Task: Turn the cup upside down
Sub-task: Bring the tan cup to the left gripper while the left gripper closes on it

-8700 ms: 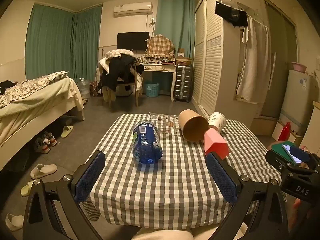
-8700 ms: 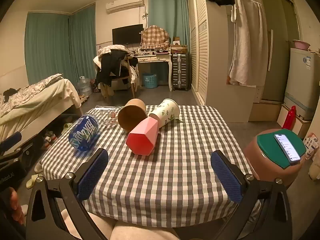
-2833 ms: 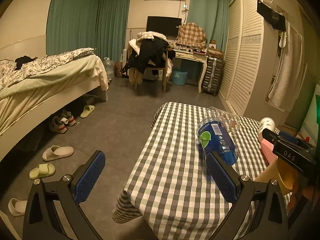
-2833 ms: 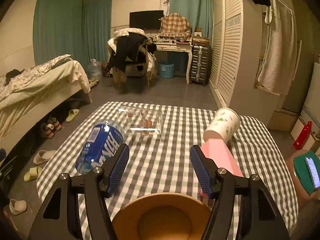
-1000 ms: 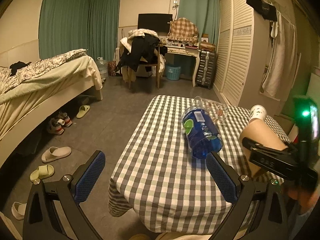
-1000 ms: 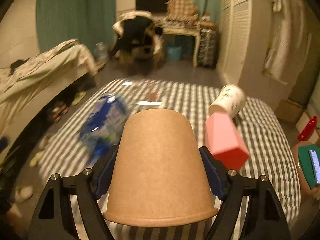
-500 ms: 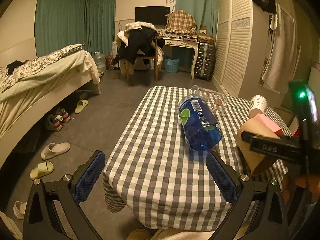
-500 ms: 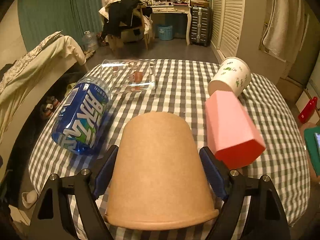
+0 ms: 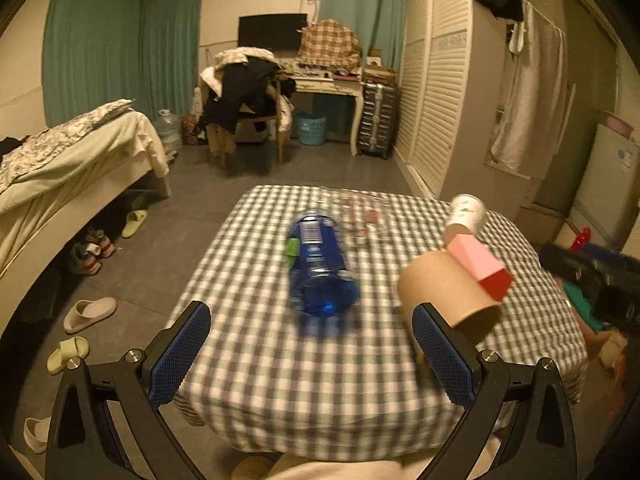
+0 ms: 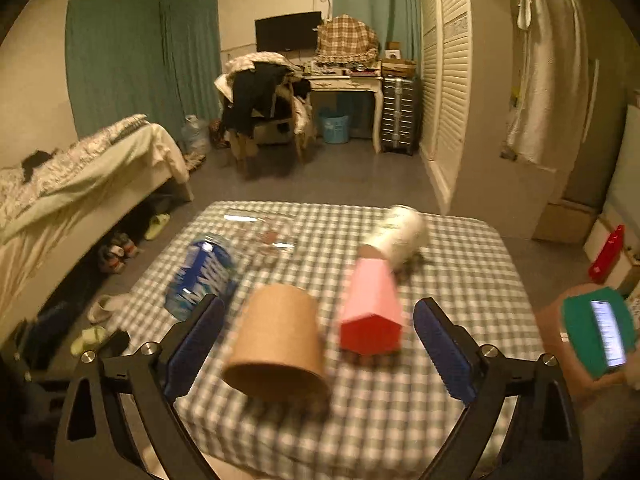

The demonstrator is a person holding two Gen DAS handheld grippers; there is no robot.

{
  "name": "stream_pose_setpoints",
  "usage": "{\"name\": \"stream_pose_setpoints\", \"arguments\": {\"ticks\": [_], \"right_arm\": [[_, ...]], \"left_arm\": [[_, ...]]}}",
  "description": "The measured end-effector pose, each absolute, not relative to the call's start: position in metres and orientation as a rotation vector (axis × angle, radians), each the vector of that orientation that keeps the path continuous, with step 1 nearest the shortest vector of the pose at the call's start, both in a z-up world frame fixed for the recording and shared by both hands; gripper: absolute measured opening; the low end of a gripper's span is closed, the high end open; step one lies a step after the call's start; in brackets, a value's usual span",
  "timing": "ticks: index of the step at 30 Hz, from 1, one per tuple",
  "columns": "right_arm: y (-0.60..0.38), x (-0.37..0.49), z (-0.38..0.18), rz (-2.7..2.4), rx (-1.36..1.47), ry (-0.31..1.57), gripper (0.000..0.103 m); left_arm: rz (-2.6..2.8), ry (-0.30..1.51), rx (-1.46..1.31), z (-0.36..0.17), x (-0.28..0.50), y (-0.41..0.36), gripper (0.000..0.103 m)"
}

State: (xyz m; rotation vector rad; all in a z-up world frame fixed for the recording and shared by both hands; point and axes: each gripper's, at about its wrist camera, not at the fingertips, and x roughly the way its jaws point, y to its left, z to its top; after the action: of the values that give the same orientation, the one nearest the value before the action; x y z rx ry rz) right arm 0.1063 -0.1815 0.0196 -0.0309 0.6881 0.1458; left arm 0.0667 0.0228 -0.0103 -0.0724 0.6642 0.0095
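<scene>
Standing mouth-down on the counter (image 10: pixel 460 264), a brown paper cup (image 10: pixel 276 340) sits near the front edge, its closed base on top and its wider rim at the bottom. Both views are blurred, so whether the rim lies fully flat on the checked cloth cannot be told; it may lean a little.

From the right wrist view, the right gripper (image 10: pixel 316 354) has its blue fingers (image 10: pixel 444 354) spread wide. The cup is at about 11 o'clock from the midpoint between them, close to the left finger, and neither finger seems to touch it. A pink box (image 10: pixel 370 316) lies on its side at about 1 o'clock, just beside the cup. A white printed cup (image 10: pixel 400 236) lies tipped over behind the box. A blue bottle (image 10: pixel 200 276) lies on its side at about 10 o'clock, and a clear glass (image 10: pixel 264 232) lies beyond it.

From the left wrist view, the left gripper (image 9: pixel 312 354) is also spread wide and holds nothing. Here the cup (image 9: pixel 444 296) shows at about 2 o'clock, partly behind the right finger.

Judging by its look, the cup is light, thin and easy to crush or knock over. It would best be held gently across the middle of its wall, with the fingers on opposite sides. With the base already up, the flip looks done or nearly so.
</scene>
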Motion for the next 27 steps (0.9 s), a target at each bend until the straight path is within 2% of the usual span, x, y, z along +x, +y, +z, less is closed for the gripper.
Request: {"name": "stream_pose_setpoints", "arguments": {"ticks": [12,19,23,27], "right_arm": [[-0.267,0.099,-0.009,0.078,0.014,0.736,0.096],[-0.301,0.115,-0.021,0.044,0.057,0.745,0.096],[-0.319,0.123,-0.035,0.030,0.108,0.766,0.096],[-0.328,0.133,-0.048,0.027,0.140,0.792,0.096]], "left_arm": [[-0.097,0.846,-0.037,-0.004,0.131,-0.038,0.103],[-0.176,1.092,0.010,-0.026,0.199,-0.076,0.103],[-0.164,1.163,0.095,-0.037,0.222,-0.089,0.103],[-0.189,1.257,0.119,-0.052,0.233,-0.096,0.096]]}}
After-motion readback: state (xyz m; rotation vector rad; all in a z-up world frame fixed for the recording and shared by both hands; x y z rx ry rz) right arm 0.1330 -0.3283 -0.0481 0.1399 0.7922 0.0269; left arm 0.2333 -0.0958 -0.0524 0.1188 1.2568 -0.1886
